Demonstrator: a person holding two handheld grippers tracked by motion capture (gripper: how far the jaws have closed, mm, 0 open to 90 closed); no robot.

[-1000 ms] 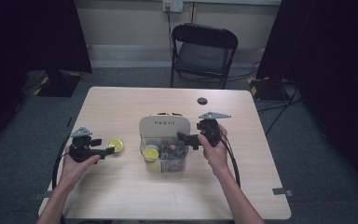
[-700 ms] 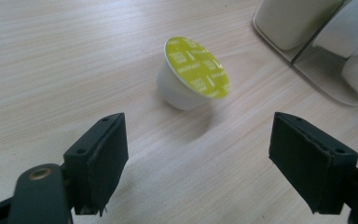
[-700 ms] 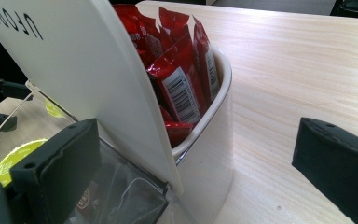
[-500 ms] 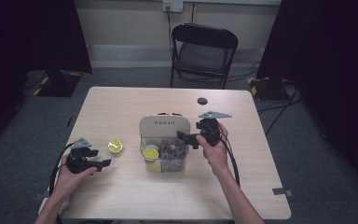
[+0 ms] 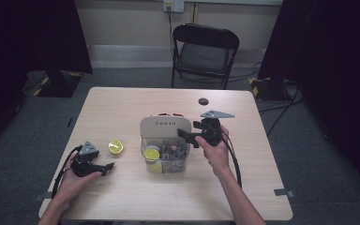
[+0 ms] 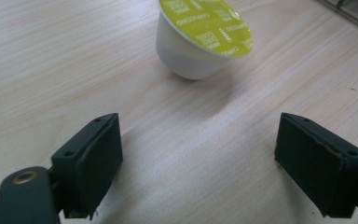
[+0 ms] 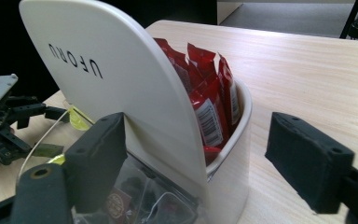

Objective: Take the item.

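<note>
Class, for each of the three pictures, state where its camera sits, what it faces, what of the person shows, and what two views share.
High view: above the person's side, facing forward and down on the table; both forearms, left hand-held gripper, right hand-held gripper.
Left gripper view: on the left hand-held gripper, facing the yellow-lidded capsule; open jaws.
Right gripper view: on the right hand-held gripper, facing the white organizer with red sachets; open jaws.
Shared: capsule and organizer show from above too.

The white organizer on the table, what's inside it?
The organizer holds red packets behind its tall panel; its clear front bin has a yellow-lidded capsule and small items too blurred to identify.
</note>
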